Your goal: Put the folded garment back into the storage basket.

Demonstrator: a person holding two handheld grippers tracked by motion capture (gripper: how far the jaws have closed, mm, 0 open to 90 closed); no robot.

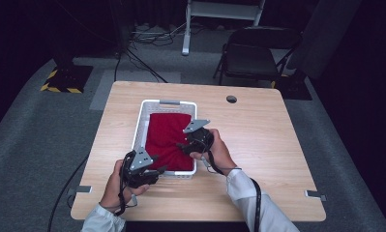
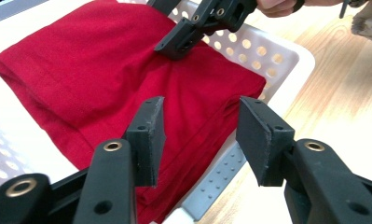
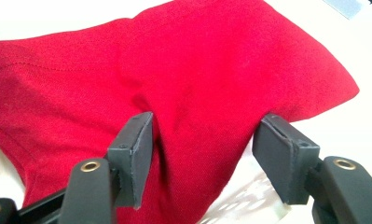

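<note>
High view had our left tool nearest us at the basket's front rim, pads spread, nothing pinched. Just past it the right tool sat over the folded red cloth inside the basket, pads also apart with a cloth ridge between them. We figured the fold could've come undone if a pad snagged it on the way out. Count: one cloth, one basket, two tools, one surface.
</note>
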